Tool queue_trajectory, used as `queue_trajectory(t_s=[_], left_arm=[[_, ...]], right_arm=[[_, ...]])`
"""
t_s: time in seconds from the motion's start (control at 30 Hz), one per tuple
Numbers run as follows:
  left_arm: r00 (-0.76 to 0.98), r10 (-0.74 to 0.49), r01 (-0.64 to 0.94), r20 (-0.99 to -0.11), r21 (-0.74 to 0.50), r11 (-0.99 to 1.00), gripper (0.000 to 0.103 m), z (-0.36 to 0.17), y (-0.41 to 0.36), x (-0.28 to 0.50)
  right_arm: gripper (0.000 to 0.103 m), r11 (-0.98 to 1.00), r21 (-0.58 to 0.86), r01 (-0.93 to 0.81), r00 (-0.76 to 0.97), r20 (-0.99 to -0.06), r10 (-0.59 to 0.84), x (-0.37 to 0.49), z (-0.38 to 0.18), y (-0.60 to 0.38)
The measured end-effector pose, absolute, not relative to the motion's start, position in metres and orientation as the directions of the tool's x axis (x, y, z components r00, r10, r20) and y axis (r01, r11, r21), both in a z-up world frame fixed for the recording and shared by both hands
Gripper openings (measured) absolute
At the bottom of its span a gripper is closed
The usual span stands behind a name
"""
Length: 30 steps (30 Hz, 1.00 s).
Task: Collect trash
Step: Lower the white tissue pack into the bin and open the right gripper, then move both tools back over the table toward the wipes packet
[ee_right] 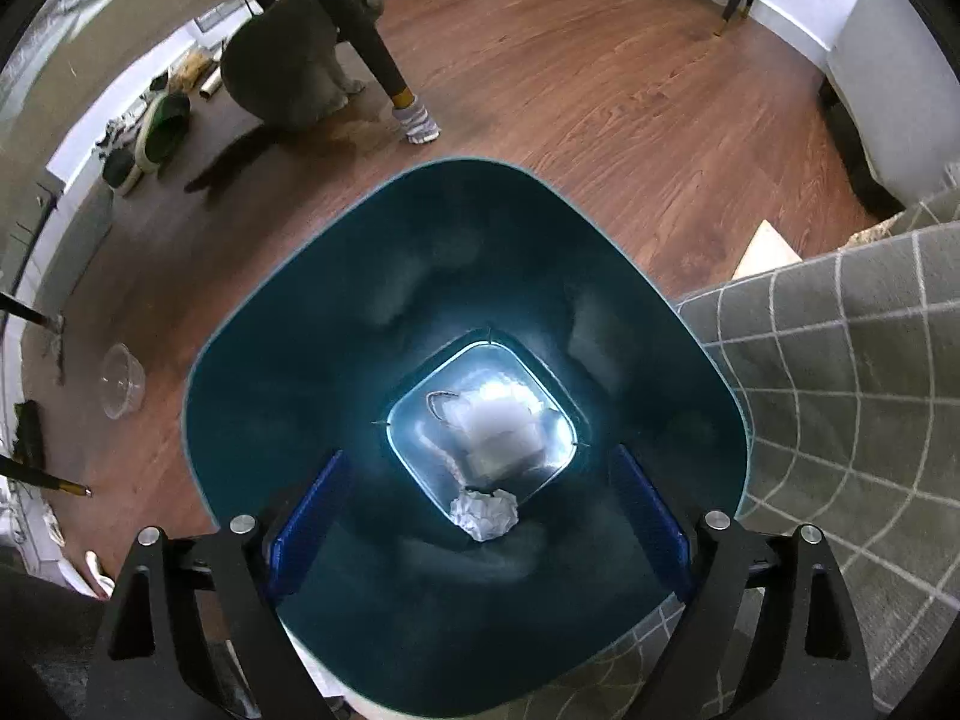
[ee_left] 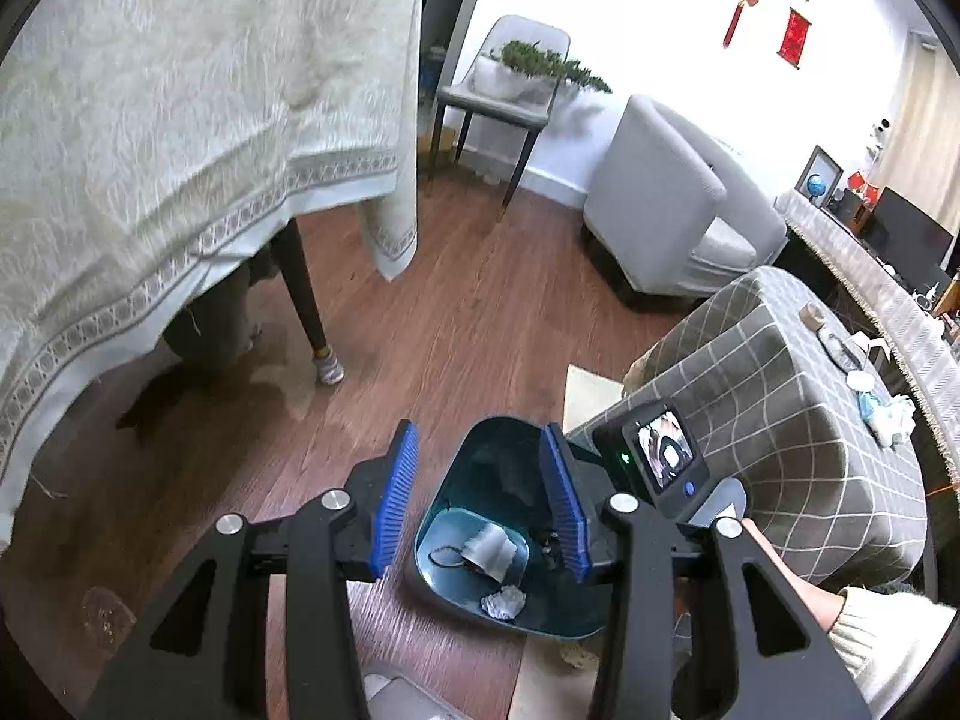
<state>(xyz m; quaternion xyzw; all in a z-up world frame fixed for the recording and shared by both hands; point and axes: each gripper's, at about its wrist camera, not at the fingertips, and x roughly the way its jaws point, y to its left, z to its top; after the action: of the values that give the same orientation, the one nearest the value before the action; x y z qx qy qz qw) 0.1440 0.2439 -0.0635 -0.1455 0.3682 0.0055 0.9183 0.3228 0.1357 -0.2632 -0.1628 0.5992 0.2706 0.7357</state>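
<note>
The right gripper (ee_right: 477,531) hangs straight over the teal bin (ee_right: 252,360), jaws spread wide with nothing between them. At the bin's bottom lie a crumpled paper ball (ee_right: 485,515) and a white mask (ee_right: 501,429). The left gripper (ee_left: 480,498), half open and empty, points past the bin toward the floor. The drop looks done; judging by the scene, the next move calls for fetching more litter, perhaps the tissues (ee_left: 888,414) on the checked desk (ee_left: 780,396).
</note>
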Motion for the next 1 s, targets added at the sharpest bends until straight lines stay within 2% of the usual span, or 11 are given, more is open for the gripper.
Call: queue_trajectory(t_s=[0.4, 0.67, 0.93, 1.0], left_arm=[[0.794, -0.104, -0.089, -0.599, -0.282, 0.955, 0.055, -0.024, 0.232, 0.144], [0.833, -0.090, -0.084, -0.545, -0.287, 0.954, 0.063, -0.001, 0.216, 0.146], [0.833, -0.118, -0.061, -0.541, -0.301, 0.952, 0.066, 0.003, 0.191, 0.160], [0.829, -0.129, -0.044, -0.544, -0.293, 0.955, 0.067, 0.003, 0.181, 0.164]], right_arm=[[0.089, 0.723, 0.153, -0.674, 0.193, -0.908, 0.372, 0.299, -0.190, 0.137], [0.089, 0.667, 0.180, -0.723, 0.264, -0.820, 0.508, 0.281, -0.116, 0.115], [0.089, 0.675, 0.156, -0.721, 0.379, -0.727, 0.573, 0.276, -0.049, 0.068], [0.086, 0.683, 0.147, -0.716, 0.407, -0.707, 0.578, 0.278, -0.036, 0.054]])
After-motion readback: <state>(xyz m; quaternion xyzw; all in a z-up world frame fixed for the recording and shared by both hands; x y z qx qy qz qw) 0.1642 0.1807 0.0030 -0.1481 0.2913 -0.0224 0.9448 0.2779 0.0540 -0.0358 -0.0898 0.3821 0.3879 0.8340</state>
